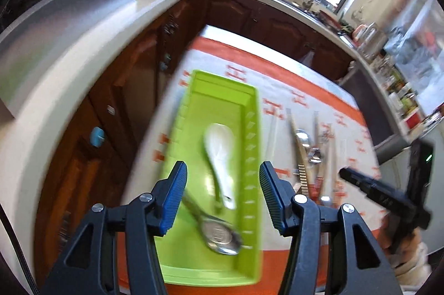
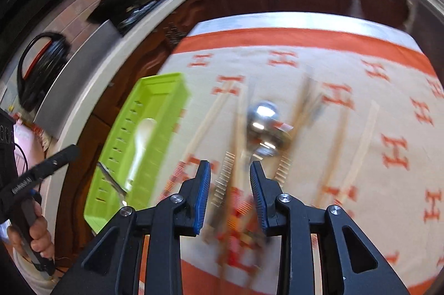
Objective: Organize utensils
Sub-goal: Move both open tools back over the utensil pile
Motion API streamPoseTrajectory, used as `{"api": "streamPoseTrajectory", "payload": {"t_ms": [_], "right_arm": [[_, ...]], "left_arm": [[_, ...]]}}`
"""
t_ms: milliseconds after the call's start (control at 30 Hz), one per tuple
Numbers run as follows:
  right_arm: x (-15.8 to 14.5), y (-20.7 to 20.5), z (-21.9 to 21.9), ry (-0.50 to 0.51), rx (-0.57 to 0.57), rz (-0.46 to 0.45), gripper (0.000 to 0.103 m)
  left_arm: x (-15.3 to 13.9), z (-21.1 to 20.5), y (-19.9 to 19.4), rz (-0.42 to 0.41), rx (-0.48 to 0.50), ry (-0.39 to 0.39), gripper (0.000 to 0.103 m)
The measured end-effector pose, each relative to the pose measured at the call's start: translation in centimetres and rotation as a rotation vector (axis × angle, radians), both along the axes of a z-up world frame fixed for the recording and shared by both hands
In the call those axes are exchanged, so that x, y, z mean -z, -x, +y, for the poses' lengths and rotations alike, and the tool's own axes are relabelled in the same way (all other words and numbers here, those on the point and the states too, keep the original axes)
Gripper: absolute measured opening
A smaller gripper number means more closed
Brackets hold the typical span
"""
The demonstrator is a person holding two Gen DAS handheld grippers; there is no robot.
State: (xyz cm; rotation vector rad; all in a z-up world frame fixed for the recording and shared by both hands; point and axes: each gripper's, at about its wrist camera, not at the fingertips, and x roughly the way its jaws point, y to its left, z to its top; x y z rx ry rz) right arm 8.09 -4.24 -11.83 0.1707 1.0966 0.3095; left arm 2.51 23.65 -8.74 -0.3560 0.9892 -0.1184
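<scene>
Here, both the left tongs (image 1: 222,200) and right tongs (image 2: 229,196) are held open, empty. A white spoon (image 1: 219,153) and metal spoon (image 1: 219,235) are seen in the green tray (image 1: 194,101).

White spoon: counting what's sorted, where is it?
The white spoon lies inside the green tray, beside the metal spoon, below the left gripper.

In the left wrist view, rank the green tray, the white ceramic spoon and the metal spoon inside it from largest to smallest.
1. Green tray, by far the largest.
2. White ceramic spoon and metal spoon: similar in apparent length; the metal one lies nearer the camera and is blurred, so unranked.
</scene>
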Motion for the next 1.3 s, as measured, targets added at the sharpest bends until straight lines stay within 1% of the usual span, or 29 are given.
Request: {"api": "streamPoseTrajectory", "payload": {"t_ms": [67, 133, 233, 333, 533, 600, 733, 900, 1033, 1167, 1300], "right_arm": [[0.4, 1.0, -2.7, -0.002, 0.053, 0.016, 0.03], [0.8, 1.9, -5.2, -0.016, 0.098, 0.031, 0.03], [1.3, 3.1, -8.1, -0.029, 0.149, 0.043, 0.03], [1.4, 4.0, -10.1, -0.044, 0.18, 0.045, 0.03], [1.7, 4.6, -12.8, -0.062, 0.21, 0.048, 0.03], [1.8, 4.4, -13.0, -0.063, 0.215, 0.05, 0.03], [2.5, 3.5, -13.8, -0.059, 0.233, 0.07, 0.029], [3.8, 1.2, -13.5, -0.036, 0.235, 0.096, 0.027], [5.1, -1.3, -12.1, 0.025, 0.22, 0.109, 0.024], [6.8, -3.1, -10.5, 0.118, 0.211, 0.139, 0.021], [7.3, -3.5, -9.3, 0.205, 0.2, 0.102, 0.019]], "left_arm": [[0.2, -0.8, -0.4, 0.037, 0.011, 0.017, 0.053], [0.5, -2.2, -0.9, 0.067, 0.028, 0.0, 0.053], [0.7, -4.5, -1.1, 0.084, 0.064, -0.033, 0.053], [0.8, -6.9, -1.5, 0.094, 0.104, -0.057, 0.053], [1.6, -10.7, -3.2, 0.119, 0.155, -0.069, 0.052], [1.9, -11.9, -4.0, 0.125, 0.168, -0.079, 0.051], [2.7, -13.7, -5.3, 0.146, 0.186, -0.094, 0.043], [3.0, -16.4, -6.5, 0.152, 0.23, -0.109, 0.041], [2.8, -18.5, -7.1, 0.14, 0.266, -0.114, 0.039], [2.7, -19.8, -7.5, 0.135, 0.287, -0.117, 0.039], [3.0, -20.6, -8.0, 0.143, 0.299, -0.115, 0.039]]}}
